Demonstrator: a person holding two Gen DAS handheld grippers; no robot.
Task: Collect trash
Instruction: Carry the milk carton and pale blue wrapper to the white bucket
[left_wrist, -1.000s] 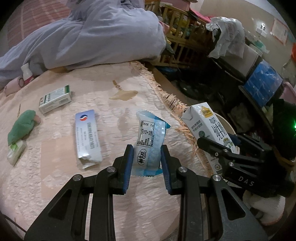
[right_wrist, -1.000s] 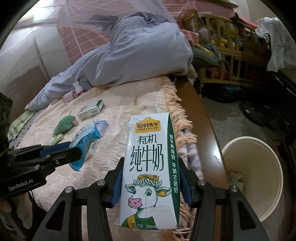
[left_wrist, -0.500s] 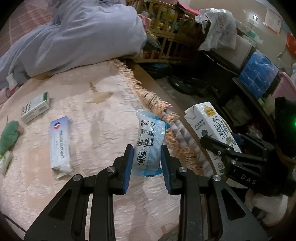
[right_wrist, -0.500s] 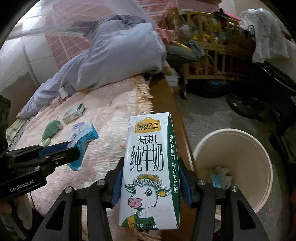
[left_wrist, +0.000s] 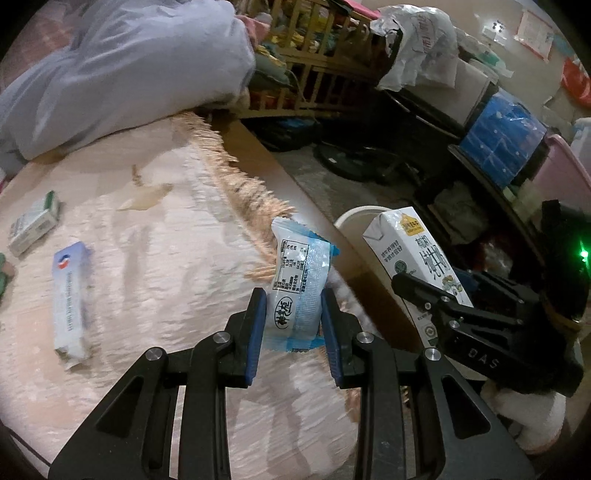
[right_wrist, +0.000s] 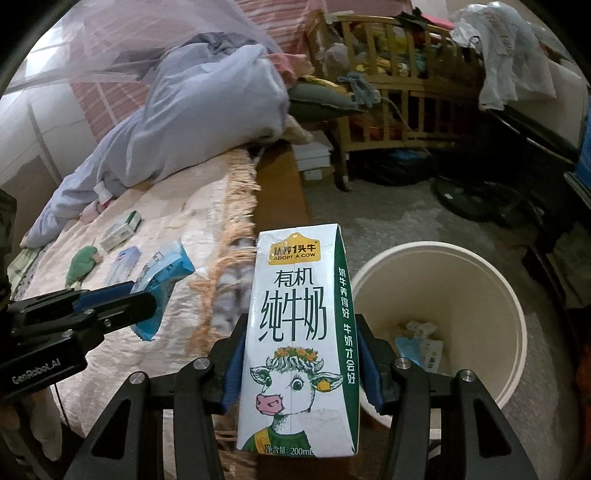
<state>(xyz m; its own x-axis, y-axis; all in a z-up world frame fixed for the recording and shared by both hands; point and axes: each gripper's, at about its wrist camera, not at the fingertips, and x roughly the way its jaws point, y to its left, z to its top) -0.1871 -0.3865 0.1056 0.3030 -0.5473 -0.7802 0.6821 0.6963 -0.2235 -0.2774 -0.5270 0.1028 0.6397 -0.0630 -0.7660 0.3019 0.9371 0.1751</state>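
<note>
Right gripper (right_wrist: 301, 373) clamped on the milk carton (right_wrist: 299, 343), pads on its two narrow sides; carton upright, long axis along the fingers. Left gripper (left_wrist: 293, 328) clamped on the blue-and-white snack wrapper (left_wrist: 301, 288), held by its lower end, the rest standing up past the fingertips.

Key relation: the cream waste bin (right_wrist: 513, 306) stands on the floor just off the bed (right_wrist: 177, 229) edge, mouth open upward, a few scraps already inside. In the right wrist view it lies just right of and below the carton, rim partly hidden behind it. In the left wrist view only an arc of rim shows between wrapper and carton, so the wrapper is still over the fringed bed edge.

Judgement: right hand is nearer the bin; carton likely goes in first, wrapper needs further travel to the right.

Still lying on the bed: a long blue-white packet (left_wrist: 70, 299) and a small green-white box (left_wrist: 35, 221).
</note>
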